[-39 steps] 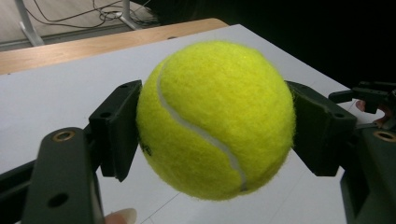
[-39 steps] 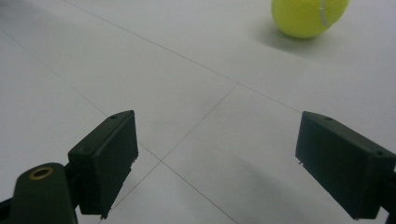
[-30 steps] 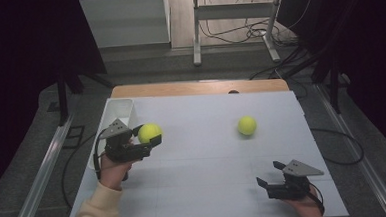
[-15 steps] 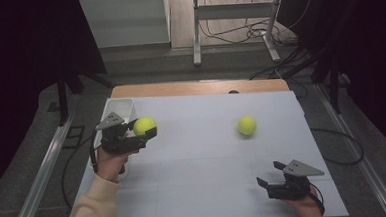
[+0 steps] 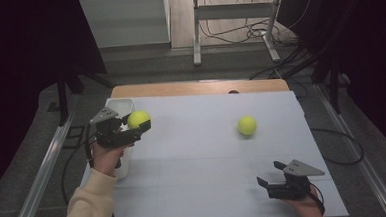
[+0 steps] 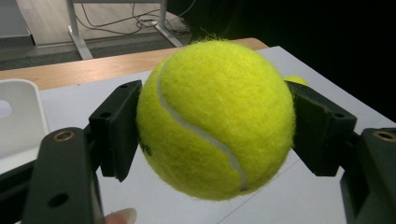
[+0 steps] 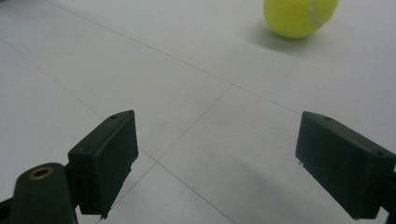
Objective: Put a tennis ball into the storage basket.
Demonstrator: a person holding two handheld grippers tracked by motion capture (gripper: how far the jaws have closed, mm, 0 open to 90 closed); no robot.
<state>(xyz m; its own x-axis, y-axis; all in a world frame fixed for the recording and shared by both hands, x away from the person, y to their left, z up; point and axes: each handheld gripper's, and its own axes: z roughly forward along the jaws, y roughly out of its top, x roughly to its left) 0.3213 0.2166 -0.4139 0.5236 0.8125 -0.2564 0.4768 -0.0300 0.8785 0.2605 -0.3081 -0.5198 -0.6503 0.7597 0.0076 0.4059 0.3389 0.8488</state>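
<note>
A yellow tennis ball (image 5: 139, 119) hangs above the table's left side, with my left gripper (image 5: 141, 123) shut on it. In the left gripper view the ball (image 6: 215, 116) sits squeezed between both black pads (image 6: 116, 128). It hovers just beside the white bin (image 5: 124, 166), whose rim (image 6: 21, 116) is at the left. A second tennis ball (image 5: 247, 125) rests on the white table right of centre. My right gripper (image 5: 266, 183) lies low near the front right edge, open, nothing between its jaws. Its view has that second ball (image 7: 299, 16) far ahead of its fingertips (image 7: 215, 154).
The white table top (image 5: 203, 158) has a wooden strip (image 5: 200, 87) along its far edge. Metal rails run down both sides of the table. Beyond the far edge are a stand's legs (image 5: 235, 41) and floor cables.
My left gripper has carried the tennis ball leftward and away from the person, closer to the white bin. The right gripper and the second ball have stayed where they were.
</note>
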